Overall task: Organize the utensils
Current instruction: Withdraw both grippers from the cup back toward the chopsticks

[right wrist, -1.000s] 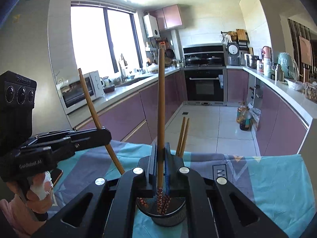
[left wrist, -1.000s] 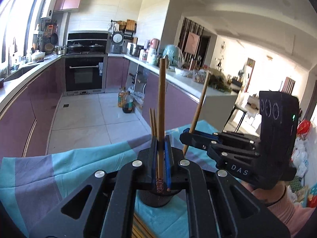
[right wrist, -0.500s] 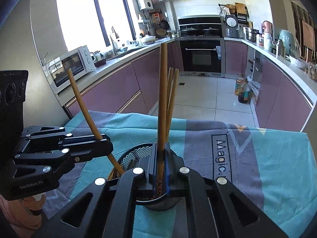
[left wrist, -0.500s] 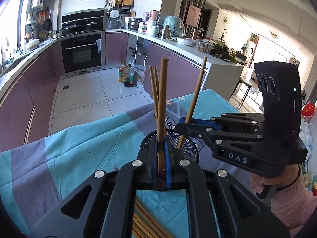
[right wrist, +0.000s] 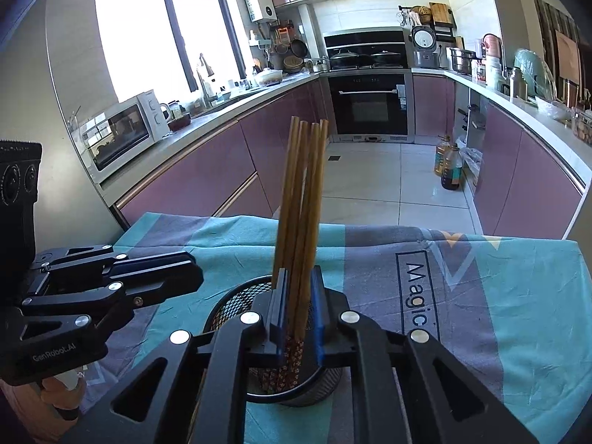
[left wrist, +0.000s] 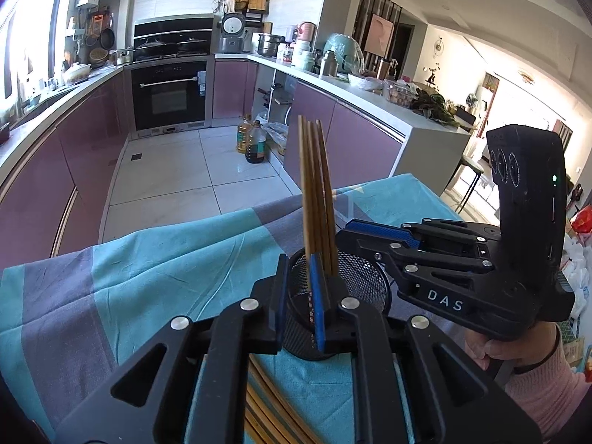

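Note:
A black mesh cup (left wrist: 366, 281) (right wrist: 236, 303) stands on the teal and grey cloth (left wrist: 166, 259). Several brown chopsticks (left wrist: 314, 192) (right wrist: 301, 192) stand upright in it, leaning together. My left gripper (left wrist: 299, 264) hangs over the cup's near rim. Its jaws are opening, with a chopstick between the pads and a gap beside it. My right gripper (right wrist: 299, 275) is over the cup as well, its jaws opening around the standing chopsticks without pressing them. Each gripper shows in the other's view: the right one (left wrist: 349, 231) beside the cup, the left one (right wrist: 192, 270) at the left.
More loose chopsticks (left wrist: 266, 407) lie on the cloth under my left gripper. A hand in a pink sleeve (left wrist: 544, 396) holds the right gripper. Behind the table's far edge lies a kitchen floor with oil bottles (left wrist: 251, 144), purple cabinets and an oven (right wrist: 370, 107).
Both grippers came down over the mesh cup, each with a chopstick. Their jaws have parted, and the two chopsticks now stand in the cup among the others.

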The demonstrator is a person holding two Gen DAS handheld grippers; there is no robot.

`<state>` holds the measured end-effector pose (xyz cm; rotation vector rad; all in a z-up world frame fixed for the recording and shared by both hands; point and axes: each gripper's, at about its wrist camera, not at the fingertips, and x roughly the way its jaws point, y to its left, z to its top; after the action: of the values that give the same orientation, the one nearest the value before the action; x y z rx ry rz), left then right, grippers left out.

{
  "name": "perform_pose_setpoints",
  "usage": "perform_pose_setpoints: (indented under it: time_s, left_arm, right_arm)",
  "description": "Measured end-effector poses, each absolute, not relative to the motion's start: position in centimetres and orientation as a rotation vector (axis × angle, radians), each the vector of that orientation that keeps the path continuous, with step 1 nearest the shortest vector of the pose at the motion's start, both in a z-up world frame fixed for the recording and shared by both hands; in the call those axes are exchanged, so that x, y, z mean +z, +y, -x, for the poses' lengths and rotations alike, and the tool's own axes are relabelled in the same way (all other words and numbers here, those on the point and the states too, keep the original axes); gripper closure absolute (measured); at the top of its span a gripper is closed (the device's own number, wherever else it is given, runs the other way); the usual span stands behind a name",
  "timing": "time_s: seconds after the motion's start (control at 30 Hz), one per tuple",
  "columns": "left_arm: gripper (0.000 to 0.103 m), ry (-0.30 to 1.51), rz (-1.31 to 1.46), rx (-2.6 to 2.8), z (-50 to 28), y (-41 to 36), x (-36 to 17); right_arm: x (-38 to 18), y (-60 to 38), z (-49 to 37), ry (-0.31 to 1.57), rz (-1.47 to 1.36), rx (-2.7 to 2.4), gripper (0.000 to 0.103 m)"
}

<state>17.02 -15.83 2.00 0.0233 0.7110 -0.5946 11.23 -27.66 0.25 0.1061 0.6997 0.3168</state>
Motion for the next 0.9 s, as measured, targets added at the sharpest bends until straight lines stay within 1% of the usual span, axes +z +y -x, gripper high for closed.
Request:
perform_pose_setpoints:
  time_s: [0.07, 0.1, 0.13, 0.23, 0.27, 0.33, 0.47, 0.73, 0.9]
  left_arm:
    - [0.089, 0.688, -0.014, -0.580, -16.3, -15.0, 2.1]
    - [0.087, 0.674, -0.013, -0.571, -15.9, -14.5, 2.2]
    - [0.083, 0.662, -0.013, -0.561, -15.9, -14.0, 2.6]
    - [0.078, 0.611, -0.015, -0.533, -14.5, -12.3, 3.1]
    - [0.075, 0.596, -0.016, -0.526, -13.9, -11.7, 3.2]
    - [0.071, 0.576, -0.016, -0.509, -12.8, -10.5, 3.2]
    - [0.062, 0.576, -0.034, -0.473, -11.2, -8.4, 2.0]
    - [0.061, 0.770, -0.036, -0.454, -10.0, -6.3, -5.1]
    - [0.061, 0.836, -0.020, -0.441, -9.7, -6.0, -8.2]
  right_arm:
    - [0.6, -27.5, -10.6, 0.682, -0.100, 0.321, 0.089]
    - [0.8, -27.4, -10.3, 0.672, -0.092, 0.320, 0.086]
    - [1.1, -27.3, -9.7, 0.658, -0.081, 0.323, 0.084]
    - [1.8, -26.9, -7.9, 0.628, -0.070, 0.367, 0.082]
    - [2.0, -26.6, -7.4, 0.618, -0.063, 0.378, 0.080]
    - [2.5, -26.1, -5.8, 0.593, -0.046, 0.412, 0.071]
    - [2.0, -24.6, -3.4, 0.597, -0.005, 0.488, 0.068]
    - [-3.3, -21.5, -3.0, 0.759, 0.028, 0.534, 0.068]
    - [-6.2, -20.9, -3.4, 0.835, 0.023, 0.509, 0.068]
